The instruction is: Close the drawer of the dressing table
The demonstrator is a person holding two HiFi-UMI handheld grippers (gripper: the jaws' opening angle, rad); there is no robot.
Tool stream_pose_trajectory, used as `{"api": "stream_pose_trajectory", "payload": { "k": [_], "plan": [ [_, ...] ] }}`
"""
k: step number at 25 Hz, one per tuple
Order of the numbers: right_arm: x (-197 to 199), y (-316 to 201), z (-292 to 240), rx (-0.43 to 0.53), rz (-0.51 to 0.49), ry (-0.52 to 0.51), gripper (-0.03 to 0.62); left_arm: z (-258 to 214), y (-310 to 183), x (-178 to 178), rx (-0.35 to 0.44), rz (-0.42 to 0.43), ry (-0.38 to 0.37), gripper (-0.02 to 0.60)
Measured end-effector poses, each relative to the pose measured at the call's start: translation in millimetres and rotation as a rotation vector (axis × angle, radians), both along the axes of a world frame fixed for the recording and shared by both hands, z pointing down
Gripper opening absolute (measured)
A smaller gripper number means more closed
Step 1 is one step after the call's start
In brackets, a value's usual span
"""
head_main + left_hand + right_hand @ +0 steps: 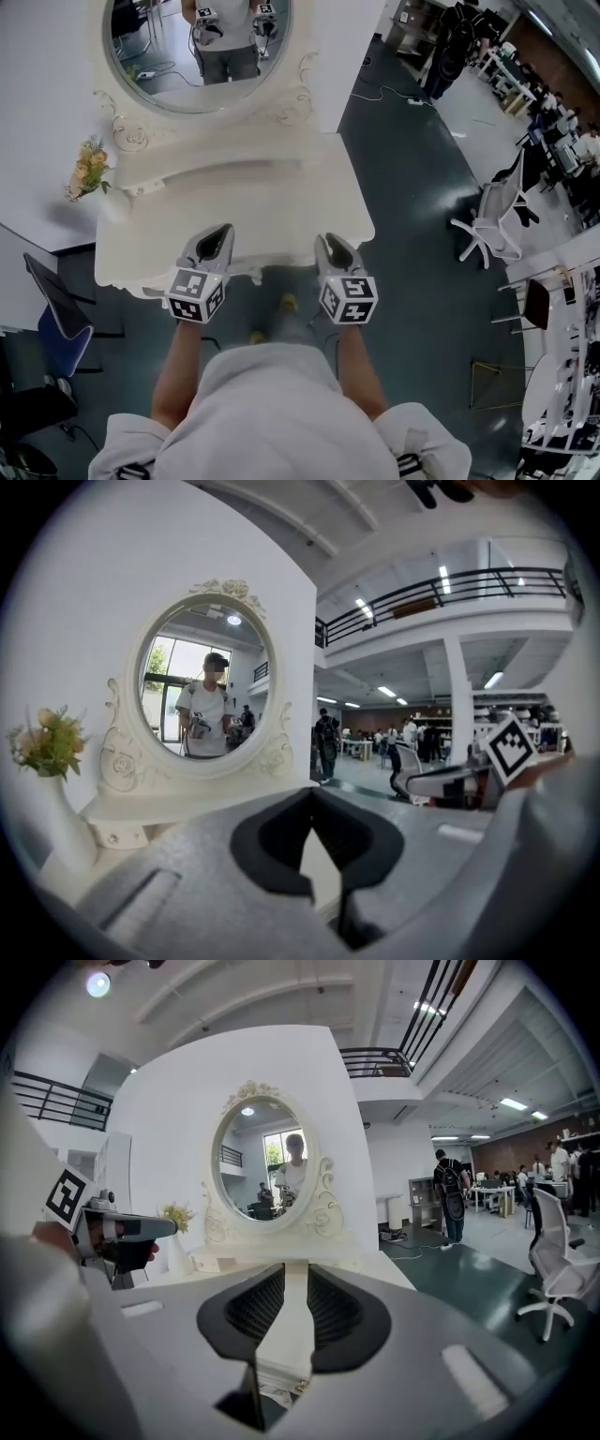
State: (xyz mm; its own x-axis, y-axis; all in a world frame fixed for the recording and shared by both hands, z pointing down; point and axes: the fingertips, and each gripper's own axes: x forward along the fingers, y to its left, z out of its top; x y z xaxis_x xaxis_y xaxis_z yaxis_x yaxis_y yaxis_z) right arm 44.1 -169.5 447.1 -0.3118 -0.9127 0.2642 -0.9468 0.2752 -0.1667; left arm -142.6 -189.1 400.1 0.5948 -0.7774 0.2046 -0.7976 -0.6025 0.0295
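Head view: the white dressing table [234,202] stands against the wall, straight ahead of the person. Its drawer is pushed in, the front hidden under the table's front edge. Both grippers are over that front edge and point toward the oval mirror [169,89] at the table's back. The left gripper [225,231] has its jaws together at the tips, with nothing between them. The right gripper [328,241] has its jaws slightly apart, also empty. A small vase of flowers [86,171] stands at the table's left rear corner.
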Motion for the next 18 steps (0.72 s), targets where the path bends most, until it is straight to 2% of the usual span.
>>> {"api": "stream_pose_trajectory", "payload": {
  "k": [10,18],
  "plan": [
    [1.2,14.8,-34.8,0.067,0.023,0.019,0.064,-33.4,9.5,-4.0,0.069,0.022,0.009,0.000],
    [7.2,14.9,-50.3,0.090,0.027,-0.017,0.050,-50.6,11.0,-3.2,0.104,0.020,0.011,0.000]
  ]
}}
